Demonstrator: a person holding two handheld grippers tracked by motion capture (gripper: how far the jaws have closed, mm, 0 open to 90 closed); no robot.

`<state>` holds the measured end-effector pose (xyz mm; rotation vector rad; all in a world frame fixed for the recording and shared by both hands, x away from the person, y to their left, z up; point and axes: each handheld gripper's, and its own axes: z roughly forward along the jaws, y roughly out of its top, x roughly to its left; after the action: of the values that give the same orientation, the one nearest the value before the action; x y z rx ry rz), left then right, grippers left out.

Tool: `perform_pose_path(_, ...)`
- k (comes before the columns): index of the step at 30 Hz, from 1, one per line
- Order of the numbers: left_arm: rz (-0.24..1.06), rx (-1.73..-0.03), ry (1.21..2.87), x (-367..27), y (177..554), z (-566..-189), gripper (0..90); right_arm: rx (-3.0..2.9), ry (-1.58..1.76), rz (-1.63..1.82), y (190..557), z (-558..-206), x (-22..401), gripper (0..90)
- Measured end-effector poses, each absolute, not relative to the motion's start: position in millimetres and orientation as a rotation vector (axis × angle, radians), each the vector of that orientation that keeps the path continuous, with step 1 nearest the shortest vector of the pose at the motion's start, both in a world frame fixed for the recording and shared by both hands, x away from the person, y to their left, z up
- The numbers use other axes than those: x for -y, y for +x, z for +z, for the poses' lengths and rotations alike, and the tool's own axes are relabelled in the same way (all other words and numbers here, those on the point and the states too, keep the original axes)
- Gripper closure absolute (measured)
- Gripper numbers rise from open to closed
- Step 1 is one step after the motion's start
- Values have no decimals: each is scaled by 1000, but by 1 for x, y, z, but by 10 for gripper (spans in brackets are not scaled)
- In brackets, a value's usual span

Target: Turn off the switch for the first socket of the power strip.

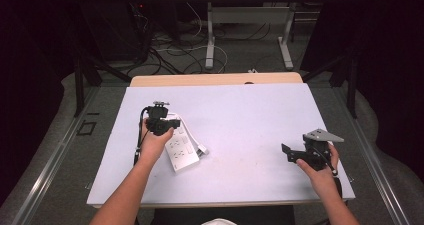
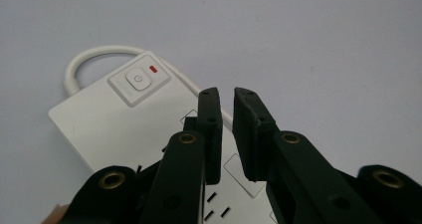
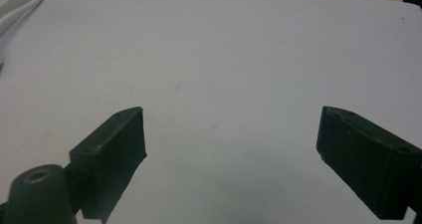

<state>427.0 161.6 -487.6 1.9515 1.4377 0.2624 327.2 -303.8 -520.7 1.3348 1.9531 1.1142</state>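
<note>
A white power strip [image 1: 183, 147] lies on the left part of the pale table sheet [image 1: 245, 120]. My left gripper [image 1: 169, 123] hovers right above it, held in the person's left hand. In the left gripper view the strip [image 2: 99, 119] has a square power button [image 2: 138, 79] with a lit red lamp [image 2: 153, 69] beside it, and its white cable [image 2: 94, 52] loops behind. The left gripper [image 2: 226, 92] has its jaws almost together with nothing between them, over the sockets. My right gripper [image 1: 287, 152] is far off at the right, and its own view shows it [image 3: 231, 113] wide open over bare sheet.
The sheet covers a wooden table whose far edge [image 1: 215, 79] shows behind. A corner of the power strip [image 3: 15, 0] shows at the top left of the right gripper view. Beyond the table are cables [image 1: 170, 50] on the floor and the legs of another desk [image 1: 211, 40].
</note>
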Motion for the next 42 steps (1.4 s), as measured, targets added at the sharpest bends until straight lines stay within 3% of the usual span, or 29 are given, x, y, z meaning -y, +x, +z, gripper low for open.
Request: perform_pose_path(42,238,-1504,1956,-164,432,-518,900,-1961,1343,1105,329,-526,304,121)
